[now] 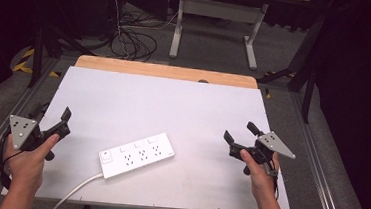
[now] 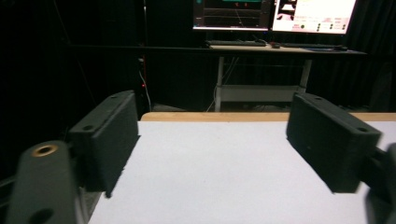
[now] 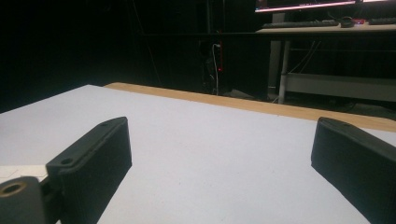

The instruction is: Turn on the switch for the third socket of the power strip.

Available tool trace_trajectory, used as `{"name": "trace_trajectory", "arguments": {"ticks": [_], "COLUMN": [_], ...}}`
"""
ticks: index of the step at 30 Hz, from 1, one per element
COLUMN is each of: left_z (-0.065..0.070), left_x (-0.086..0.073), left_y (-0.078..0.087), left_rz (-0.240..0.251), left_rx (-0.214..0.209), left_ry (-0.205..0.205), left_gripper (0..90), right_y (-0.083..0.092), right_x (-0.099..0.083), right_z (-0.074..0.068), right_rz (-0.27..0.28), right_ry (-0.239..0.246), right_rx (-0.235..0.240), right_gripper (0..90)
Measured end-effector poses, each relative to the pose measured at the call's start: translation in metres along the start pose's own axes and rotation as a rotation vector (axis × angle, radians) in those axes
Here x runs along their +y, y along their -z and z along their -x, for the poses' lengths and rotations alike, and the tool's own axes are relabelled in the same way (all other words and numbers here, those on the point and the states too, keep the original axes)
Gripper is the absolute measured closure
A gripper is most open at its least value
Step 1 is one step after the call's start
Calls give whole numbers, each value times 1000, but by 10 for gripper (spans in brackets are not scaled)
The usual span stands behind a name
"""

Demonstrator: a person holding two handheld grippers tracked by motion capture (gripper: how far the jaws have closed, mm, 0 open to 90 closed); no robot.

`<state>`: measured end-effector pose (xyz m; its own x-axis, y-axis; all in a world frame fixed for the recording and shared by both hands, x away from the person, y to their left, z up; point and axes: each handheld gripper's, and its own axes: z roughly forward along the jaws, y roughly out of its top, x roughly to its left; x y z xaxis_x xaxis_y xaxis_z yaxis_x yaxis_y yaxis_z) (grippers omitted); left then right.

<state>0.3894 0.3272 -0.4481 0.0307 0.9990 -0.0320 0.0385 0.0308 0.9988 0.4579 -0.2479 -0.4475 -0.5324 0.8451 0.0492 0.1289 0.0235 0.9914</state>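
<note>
A white power strip lies on the white tabletop, near the front edge and a little left of centre. Its white cable runs off toward the bottom left. My left gripper is held at the table's left edge, left of the strip and apart from it. Its jaws stand open over bare tabletop. My right gripper is held at the right side, well clear of the strip. Its jaws are also open, with nothing between them.
A wooden strip borders the table's far edge. Beyond it stand a desk frame and loose cables on the floor. Monitors sit on that desk. Metal rails run along both table sides.
</note>
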Motion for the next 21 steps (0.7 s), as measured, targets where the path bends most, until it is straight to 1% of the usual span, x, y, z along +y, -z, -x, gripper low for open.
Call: {"name": "trace_trajectory", "arguments": {"ticks": [1,2,3,4,5,6,7,8,10,13,15,16,20,21], "left_z": [-2,-2,-4,-5,-6,-6,-7,-7,-8,-8,-8,-9,-8,-8], "left_x": [1,3,5,5,6,6,7,7,7,7,8,8,9,9], "left_y": [2,3,5,6,7,7,8,8,8,9,9,9,9,10], "left_rz": [-7,-15,-18,-18,-18,-19,-17,-15,-13,-11,-6,-4,-2,-3], "left_rx": [-11,-31,-38,-42,-49,-55,-53,-51,-53,-68,-79,-84,-97,-98], "left_ry": [2,19,21,23,26,36,43,38,39,57,71,65,64,57], "left_gripper": [276,276,332,379,466,466,501,560,590,617,667,684,761,761], "right_y": [0,0,0,0,0,0,0,0,0,0,0,0,0,0], "right_x": [0,0,0,0,0,0,0,0,0,0,0,0,0,0], "right_z": [0,0,0,0,0,0,0,0,0,0,0,0,0,0], "right_rz": [1,1,2,3,2,2,3,5,6,6,4,5,7,7], "right_ry": [-1,-1,-3,-6,-8,-8,-11,-11,-12,-13,-9,-9,-16,-16], "right_rx": [2,2,3,2,2,2,3,2,2,3,3,4,4,4], "right_gripper": [55,55,56,56,56,56,56,56,56,56,56,56,57,57]}}
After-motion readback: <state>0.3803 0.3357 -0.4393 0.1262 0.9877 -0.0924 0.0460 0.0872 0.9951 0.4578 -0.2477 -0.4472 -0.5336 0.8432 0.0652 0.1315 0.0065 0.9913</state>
